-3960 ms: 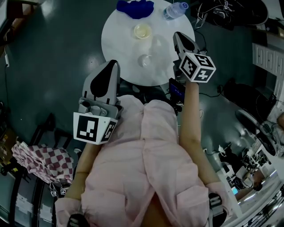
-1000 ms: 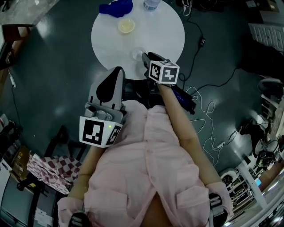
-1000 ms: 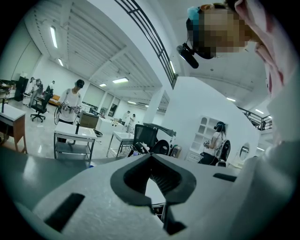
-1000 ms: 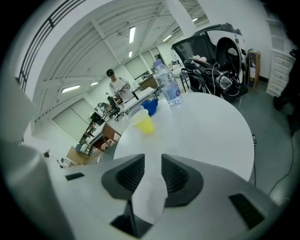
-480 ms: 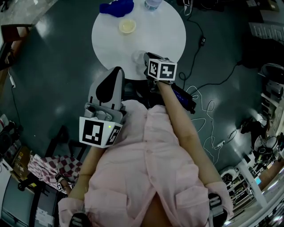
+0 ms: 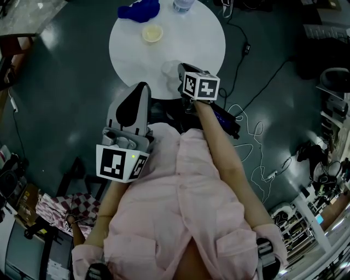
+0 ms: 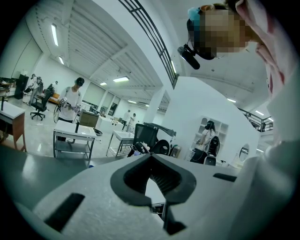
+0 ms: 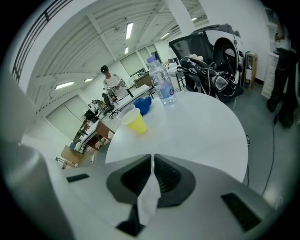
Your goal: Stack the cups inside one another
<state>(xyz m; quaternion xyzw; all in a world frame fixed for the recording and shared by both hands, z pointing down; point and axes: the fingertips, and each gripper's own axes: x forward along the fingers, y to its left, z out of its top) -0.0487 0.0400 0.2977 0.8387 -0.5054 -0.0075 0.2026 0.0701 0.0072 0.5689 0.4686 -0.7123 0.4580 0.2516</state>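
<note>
Clear plastic cup (image 6: 169, 69) on the near edge of the round white tabletop (image 6: 202, 38), and the right gripper (image 8: 152, 161) is on it. Its jaws have just been closing, and they now pinch the thin see-through wall between them. So, by my reading, the pick-up is just secured and nothing is stacked yet. The yellow plastic cup (image 6: 152, 34) stands upright, well apart, on the far side of the tabletop. It looks empty, as does the clear one, and the nesting itself is all left to do. The left gripper (image 7: 150, 159) hangs short of the tabletop, jaws closed together on nothing. Beyond the yellow cup sit a crumpled blue cloth (image 6: 139, 10) and a clear plastic water bottle (image 8: 161, 82); I can't judge how full the bottle is.
</note>
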